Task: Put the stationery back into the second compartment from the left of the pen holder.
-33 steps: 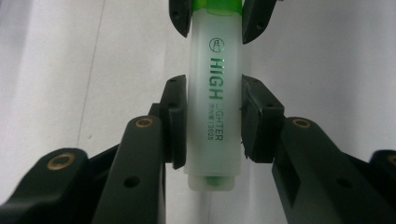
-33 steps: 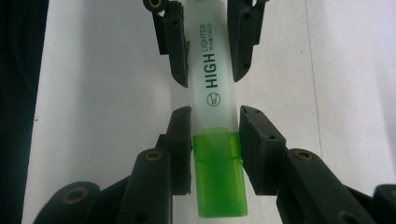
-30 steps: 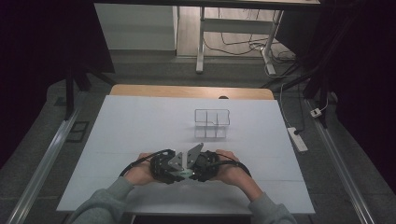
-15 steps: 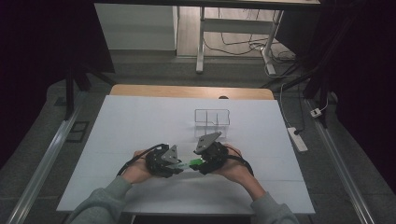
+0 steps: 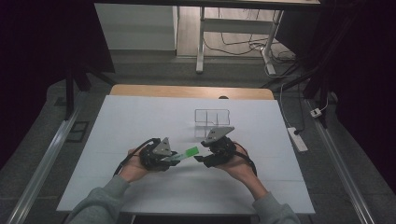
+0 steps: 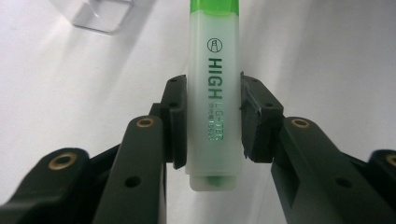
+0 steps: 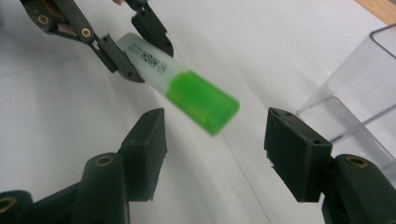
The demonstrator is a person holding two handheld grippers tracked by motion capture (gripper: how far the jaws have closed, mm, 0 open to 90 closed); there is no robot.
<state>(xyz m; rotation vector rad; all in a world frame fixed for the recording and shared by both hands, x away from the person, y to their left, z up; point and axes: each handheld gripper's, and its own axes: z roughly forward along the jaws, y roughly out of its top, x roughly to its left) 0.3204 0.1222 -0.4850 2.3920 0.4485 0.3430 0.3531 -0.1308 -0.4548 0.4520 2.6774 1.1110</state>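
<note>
A pale highlighter (image 6: 215, 70) with a green cap and "HIGH LIGHTER" printed on its barrel is clamped across the barrel by my left gripper (image 6: 212, 121), which is shut on it. In the high view the left gripper (image 5: 173, 157) holds the highlighter (image 5: 189, 152) level, cap pointing right toward my right gripper (image 5: 200, 159). The right gripper (image 7: 215, 140) has just been opening and stands open. The green cap (image 7: 201, 100) hangs just beyond its gap, touching neither pad. The left gripper (image 7: 126, 46) grips the barrel farther off.
A clear plastic compartment box (image 5: 212, 117) stands on the white tabletop (image 5: 116, 121) just beyond the right hand, and its wall (image 7: 359, 93) rises close on the right. A wooden strip (image 5: 187, 91) edges the table's far side.
The two grippers, pressed together a second ago, have drawn apart. The right gripper's jaws have spread off the highlighter's cap end, while the left keeps the barrel and has shifted left.
</note>
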